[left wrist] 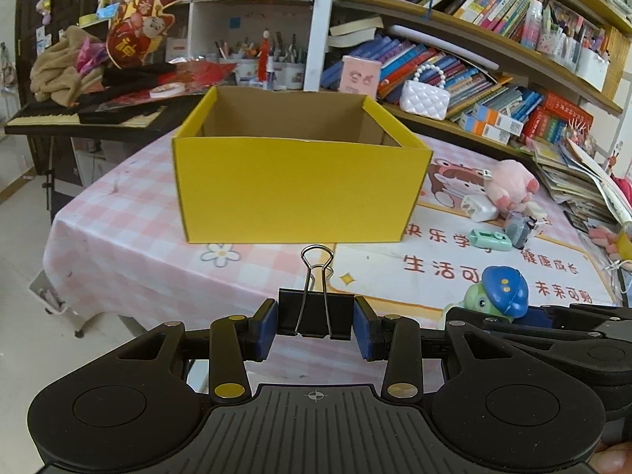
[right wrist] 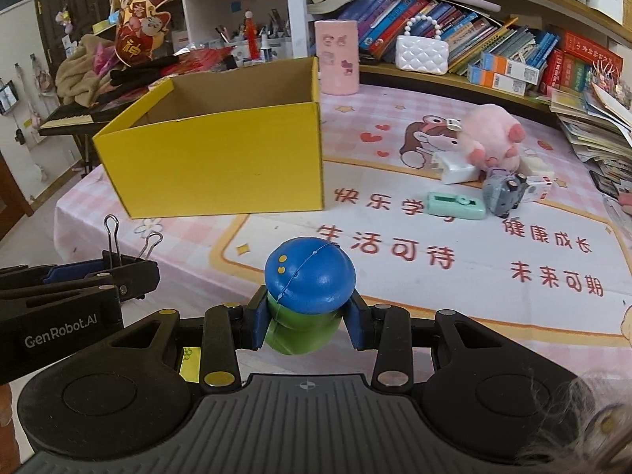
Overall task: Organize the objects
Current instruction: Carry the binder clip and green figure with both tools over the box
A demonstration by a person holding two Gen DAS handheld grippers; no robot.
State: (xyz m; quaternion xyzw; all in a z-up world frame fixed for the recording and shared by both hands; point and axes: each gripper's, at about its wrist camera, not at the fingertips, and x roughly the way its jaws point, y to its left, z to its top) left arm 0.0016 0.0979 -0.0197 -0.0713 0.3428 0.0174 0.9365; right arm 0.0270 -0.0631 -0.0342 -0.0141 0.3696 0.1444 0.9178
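While left gripper clamps binder clip and right gripper holds toy, yellow box sits just beyond, nearer the left.

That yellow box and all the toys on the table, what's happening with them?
A person is tidying up with a grabber in each hand. The left tool is clamped on a black binder clip. The right tool is squeezing a green toy with a blue cap. Both are held in the air in front of the open yellow box. A pink plush pig, a mint-green gadget and a small grey toy lie on the table.
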